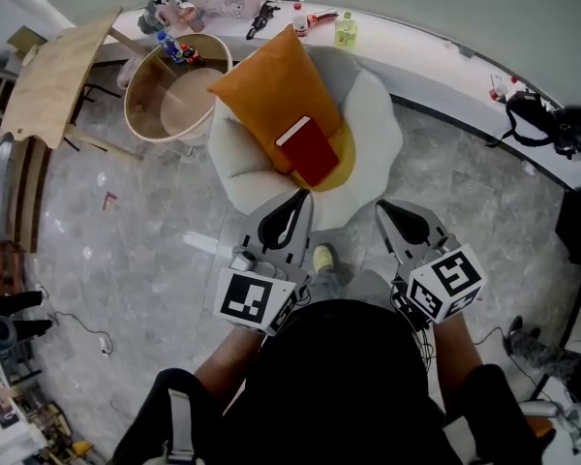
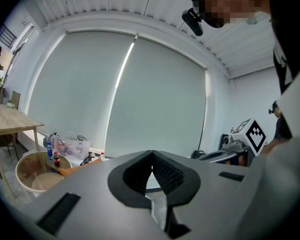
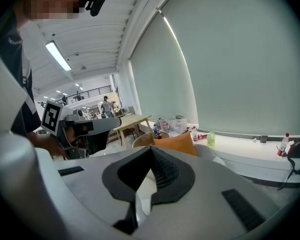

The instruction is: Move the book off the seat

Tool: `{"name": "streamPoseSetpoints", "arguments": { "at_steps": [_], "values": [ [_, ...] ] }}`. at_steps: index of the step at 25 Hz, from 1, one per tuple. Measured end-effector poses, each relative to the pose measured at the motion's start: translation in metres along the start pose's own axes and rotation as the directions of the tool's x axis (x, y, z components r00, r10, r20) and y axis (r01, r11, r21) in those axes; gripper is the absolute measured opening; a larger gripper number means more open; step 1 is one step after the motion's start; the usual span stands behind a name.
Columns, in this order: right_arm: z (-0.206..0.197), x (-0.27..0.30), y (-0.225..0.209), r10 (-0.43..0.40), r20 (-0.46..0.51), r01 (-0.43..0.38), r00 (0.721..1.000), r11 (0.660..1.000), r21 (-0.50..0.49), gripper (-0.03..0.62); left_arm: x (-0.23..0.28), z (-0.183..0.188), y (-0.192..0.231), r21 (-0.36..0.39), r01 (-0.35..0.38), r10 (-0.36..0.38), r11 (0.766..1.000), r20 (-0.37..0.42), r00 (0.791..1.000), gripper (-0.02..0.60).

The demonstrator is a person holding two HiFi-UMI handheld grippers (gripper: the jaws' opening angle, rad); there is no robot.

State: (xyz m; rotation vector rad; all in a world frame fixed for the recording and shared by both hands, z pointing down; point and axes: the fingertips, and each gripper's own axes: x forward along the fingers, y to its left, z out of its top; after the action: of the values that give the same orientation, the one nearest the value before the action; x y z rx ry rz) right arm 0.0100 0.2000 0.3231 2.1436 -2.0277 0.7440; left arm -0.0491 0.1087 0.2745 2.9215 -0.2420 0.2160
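Red book (image 1: 311, 150) lies on the orange cushion (image 1: 271, 90), its long axis slanting far-left to near-right, with the left gripper (image 1: 300, 196) and the right gripper (image 1: 386, 207) both closed and empty.

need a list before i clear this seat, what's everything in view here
book: one, red, lying on the cushion's near end
cushion: one, orange, on the seat
seat: one, white, centre
tub: one, light wood, left of the seat
bottles: two, one blue, one dark, at the tub's far rim
table: one, light wood, far left
ledge: one, white, curving behind the seat
green bottle: one, pale green, on the ledge
bag: one, black, on the ledge, right
left gripper: grey, jaws together, empty
right gripper: grey, jaws together, empty
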Motion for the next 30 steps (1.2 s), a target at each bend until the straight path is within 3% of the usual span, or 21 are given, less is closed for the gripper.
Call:
{"name": "streamPoseSetpoints", "arguments": {
  "at_steps": [17,30],
  "values": [
    [0.004,0.008,0.002,-0.027,-0.007,0.027,1.0,1.0,-0.006,0.006,0.006,0.0,0.015,-0.009,0.025,-0.025,1.0,0.009,1.0,0.003],
    [0.021,0.023,-0.059,-0.006,-0.003,0.006,1.0,1.0,0.001,0.006,0.058,0.007,0.022,0.008,-0.009,0.01,1.0,-0.034,0.999,0.005]
  ]
}}
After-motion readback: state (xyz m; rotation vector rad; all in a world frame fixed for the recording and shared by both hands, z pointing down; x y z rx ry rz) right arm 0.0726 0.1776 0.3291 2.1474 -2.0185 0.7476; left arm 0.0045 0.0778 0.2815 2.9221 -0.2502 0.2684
